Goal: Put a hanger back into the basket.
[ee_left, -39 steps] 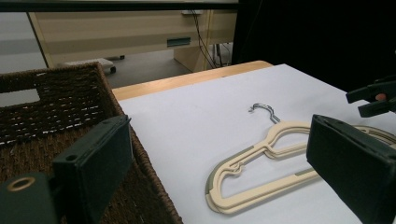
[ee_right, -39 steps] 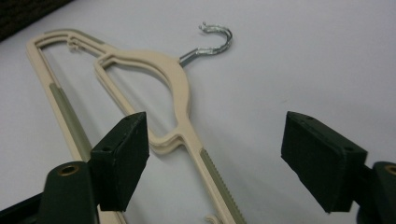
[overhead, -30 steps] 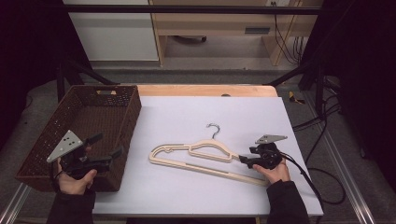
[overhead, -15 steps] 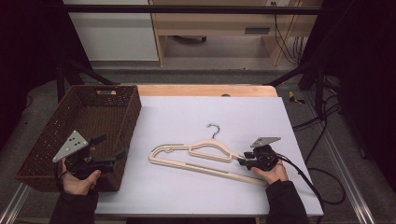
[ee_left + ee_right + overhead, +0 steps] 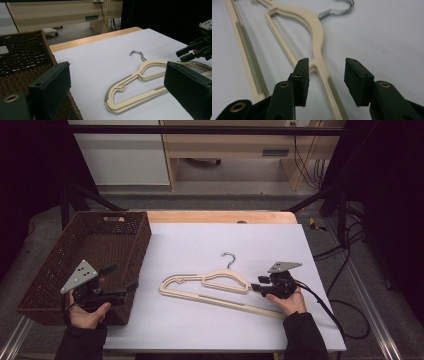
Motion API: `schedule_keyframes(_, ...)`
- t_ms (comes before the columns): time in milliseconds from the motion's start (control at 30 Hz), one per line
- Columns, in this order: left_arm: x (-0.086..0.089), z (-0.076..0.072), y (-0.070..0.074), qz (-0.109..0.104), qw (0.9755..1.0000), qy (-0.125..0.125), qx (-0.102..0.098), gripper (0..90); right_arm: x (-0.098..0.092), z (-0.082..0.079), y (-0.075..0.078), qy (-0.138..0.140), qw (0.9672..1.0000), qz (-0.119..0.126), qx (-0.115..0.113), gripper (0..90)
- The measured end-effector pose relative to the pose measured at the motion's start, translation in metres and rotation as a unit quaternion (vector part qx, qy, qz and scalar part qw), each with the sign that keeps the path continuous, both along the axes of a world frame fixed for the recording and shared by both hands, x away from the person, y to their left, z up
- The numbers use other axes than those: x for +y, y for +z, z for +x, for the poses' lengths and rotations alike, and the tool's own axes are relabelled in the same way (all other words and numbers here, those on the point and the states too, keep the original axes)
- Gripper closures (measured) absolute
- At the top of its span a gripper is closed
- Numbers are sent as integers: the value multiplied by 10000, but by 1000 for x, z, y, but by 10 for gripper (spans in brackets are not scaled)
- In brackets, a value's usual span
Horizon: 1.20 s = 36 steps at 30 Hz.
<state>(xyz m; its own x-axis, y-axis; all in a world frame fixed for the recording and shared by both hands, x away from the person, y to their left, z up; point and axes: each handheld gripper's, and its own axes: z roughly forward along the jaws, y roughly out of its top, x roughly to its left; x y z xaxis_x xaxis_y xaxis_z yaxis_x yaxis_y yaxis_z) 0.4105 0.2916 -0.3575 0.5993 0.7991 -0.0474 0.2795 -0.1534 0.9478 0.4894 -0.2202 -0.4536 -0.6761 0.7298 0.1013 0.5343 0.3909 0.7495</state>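
High view: hanger flat on tabletop, at 9 o'clock of right tool | Left tool view: left tool spread wide, holding nothing, hanger beyond | Right tool view: right tool partly spread after closing, then widening slightly, straddling hanger arm, pads apart.

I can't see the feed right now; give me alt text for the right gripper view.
The right gripper stands open just above a cream plastic hanger, one arm of the hanger running between its two black jaws without the pads pressing on it. The hanger lies flat on a white table, its metal hook at the top of the view.
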Motion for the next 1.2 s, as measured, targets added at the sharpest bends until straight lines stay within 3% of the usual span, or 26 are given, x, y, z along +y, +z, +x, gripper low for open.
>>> schedule_keyframes(67, 0, 0, 0, 13, 10000, 2, -4, 71, 7, 4, 6, -76, 9998, 182, -90, 501)
schedule_keyframes(233, 1, -1, 0, -5, 10000, 24, -13, 71, 24, 17, 13, -110, 9995, 231, -191, 478)
schedule_keyframes(300, 1, -1, 1, 3, 10000, 14, -14, 71, 32, 25, 10, -143, 9996, 222, -113, 485)
schedule_keyframes(367, 1, -1, 1, 0, 10000, 2, -30, 71, 38, 32, 4, -123, 9999, 29, -22, 495)
schedule_keyframes(500, 1, -1, 1, -15, 10000, 12, -26, 71, 48, 37, -9, -150, 9994, -127, 270, 507)
schedule_keyframes(700, -2, -1, 0, 25, 10000, -24, -20, 71, 53, 38, -18, -56, 9981, -301, 530, 586)
schedule_keyframes(833, -3, 0, -1, 29, 10000, -19, 3, 71, 52, 38, -19, -39, 9981, -412, 460, 660)
schedule_keyframes(900, -3, 0, -1, 28, 10000, -18, 1, 71, 54, 37, -19, -152, 9978, -399, 499, 703)
schedule_keyframes(967, -3, -1, 0, 29, 10000, -24, -3, 71, 53, 38, -19, -97, 9978, -353, 552, 742)
schedule_keyframes(1133, -3, 0, -1, 54, 10000, -24, -8, 71, 54, 38, -17, -201, 9973, -263, 657, 747)
schedule_keyframes(1200, -4, 0, -1, 58, 10000, -30, -4, 71, 51, 38, -16, -159, 9978, -259, 584, 748)
